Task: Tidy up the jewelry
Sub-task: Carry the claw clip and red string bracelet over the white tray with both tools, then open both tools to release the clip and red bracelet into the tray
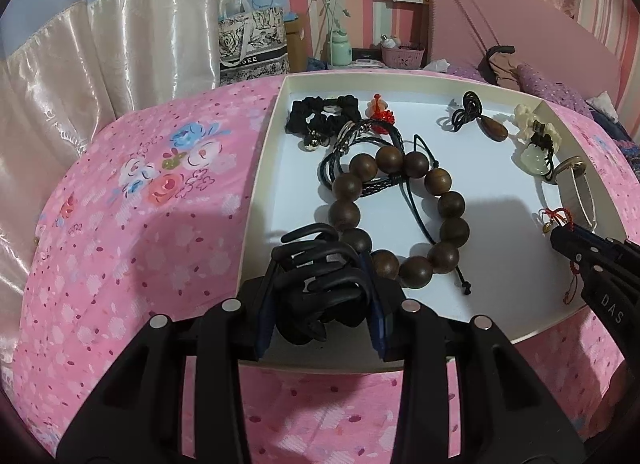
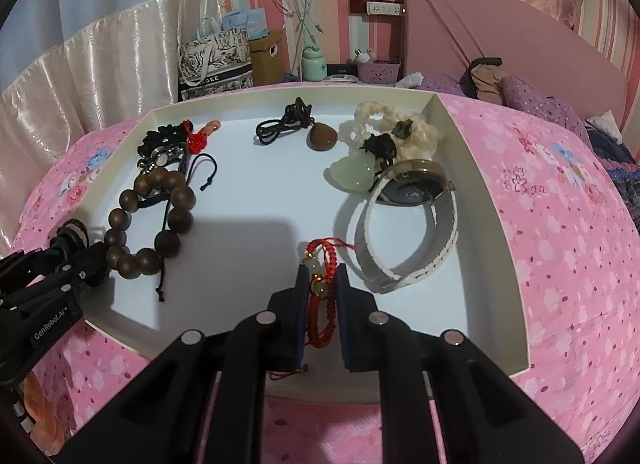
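**Both grippers loaded over the jewelry tray**

Largest first: white tray (image 2: 496, 232), shallow-walled, resting on the pink floral bedspread (image 1: 120, 204); stiff card by the look of it, light, likely to slide on the soft cover if nudged.

Wooden bead bracelet (image 1: 400, 208) lying in the tray's left part, partly over a dark braided cord (image 1: 352, 160). Probably the heaviest piece here; hard smooth beads apt to roll out of the pads, so best taken across a single bead or by the knotted tail.

White-strapped watch (image 2: 408, 224) at the right side, on edge, strap looped. Strap flexible, case rigid and glass-faced; safer pinched on the strap.

Black claw clip (image 1: 320, 284) clamped between the pads of the left gripper (image 1: 324, 304), held at the tray's near-left edge. Rigid plastic, sprung, teeth brittle; body the sensible hold.

Pale green jade pendant (image 2: 350, 178) just beside the watch; hard, slick, chip-prone; cord the better handle.

Red woven cord bracelet (image 2: 320, 296) pinched in the right gripper (image 2: 323, 304), ends drooping. Soft, nearly weightless, snag-prone.
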Motion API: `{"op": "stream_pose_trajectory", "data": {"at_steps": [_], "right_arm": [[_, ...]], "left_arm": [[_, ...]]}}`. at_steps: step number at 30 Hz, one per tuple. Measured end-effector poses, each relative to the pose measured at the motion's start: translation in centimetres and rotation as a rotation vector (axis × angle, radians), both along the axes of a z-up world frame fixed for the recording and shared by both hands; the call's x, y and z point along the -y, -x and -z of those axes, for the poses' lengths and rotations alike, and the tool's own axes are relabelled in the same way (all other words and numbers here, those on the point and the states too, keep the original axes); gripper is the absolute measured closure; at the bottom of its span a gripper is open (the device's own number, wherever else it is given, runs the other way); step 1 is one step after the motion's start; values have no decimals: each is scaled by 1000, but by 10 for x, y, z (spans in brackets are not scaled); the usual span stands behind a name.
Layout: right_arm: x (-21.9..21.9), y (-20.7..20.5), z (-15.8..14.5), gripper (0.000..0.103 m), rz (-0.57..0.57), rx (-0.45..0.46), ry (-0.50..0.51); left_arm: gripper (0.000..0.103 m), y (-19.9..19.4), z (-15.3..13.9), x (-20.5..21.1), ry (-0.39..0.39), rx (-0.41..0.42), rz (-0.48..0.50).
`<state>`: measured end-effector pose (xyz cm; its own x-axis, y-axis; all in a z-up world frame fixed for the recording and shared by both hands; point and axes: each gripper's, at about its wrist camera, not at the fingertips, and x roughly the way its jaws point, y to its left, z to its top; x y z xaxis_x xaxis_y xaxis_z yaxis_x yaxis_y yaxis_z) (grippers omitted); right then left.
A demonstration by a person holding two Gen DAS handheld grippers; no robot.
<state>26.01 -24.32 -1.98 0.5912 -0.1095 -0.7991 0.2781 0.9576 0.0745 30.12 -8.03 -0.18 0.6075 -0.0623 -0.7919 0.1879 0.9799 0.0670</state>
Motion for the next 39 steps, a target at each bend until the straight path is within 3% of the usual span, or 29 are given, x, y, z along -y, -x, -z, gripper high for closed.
{"op": "stream_pose_trajectory", "data": {"at_steps": [14, 16, 17, 20, 23, 26, 29, 31, 33, 35, 39], "right_arm": [[0, -1, 2, 86, -3, -26, -30], [1, 0, 0, 65, 3, -27, -41], [1, 1, -1, 61, 10, -25, -38], [4, 3, -2, 59, -1, -29, -62], [7, 8, -8, 49, -6, -16, -80], [9, 18, -25, 42, -8, 26, -89], [8, 32, -53, 25, -17, 93, -67], [6, 41, -69, 15, -19, 131, -55], [3, 54, -85, 9, -13, 168, -32], [-2, 68, -98, 7, -4, 198, -17], [-11, 93, -107, 6, 3, 214, -7]], "left_arm": [[65, -5, 3, -1, 13, -44, -14], [62, -4, 3, 0, 16, -56, -18], [62, -3, 2, 1, 15, -58, -17], [57, 1, -5, 2, 24, -55, -16], [51, 11, -19, 3, 24, -32, -8], [40, 24, -40, 0, 19, 17, -4], [29, 38, -69, -9, 34, 73, -8], [12, 49, -88, -16, 54, 115, -12], [3, 64, -107, -24, 65, 167, -15], [3, 78, -118, -31, 60, 206, -21], [3, 102, -125, -48, 92, 199, -21]]}}
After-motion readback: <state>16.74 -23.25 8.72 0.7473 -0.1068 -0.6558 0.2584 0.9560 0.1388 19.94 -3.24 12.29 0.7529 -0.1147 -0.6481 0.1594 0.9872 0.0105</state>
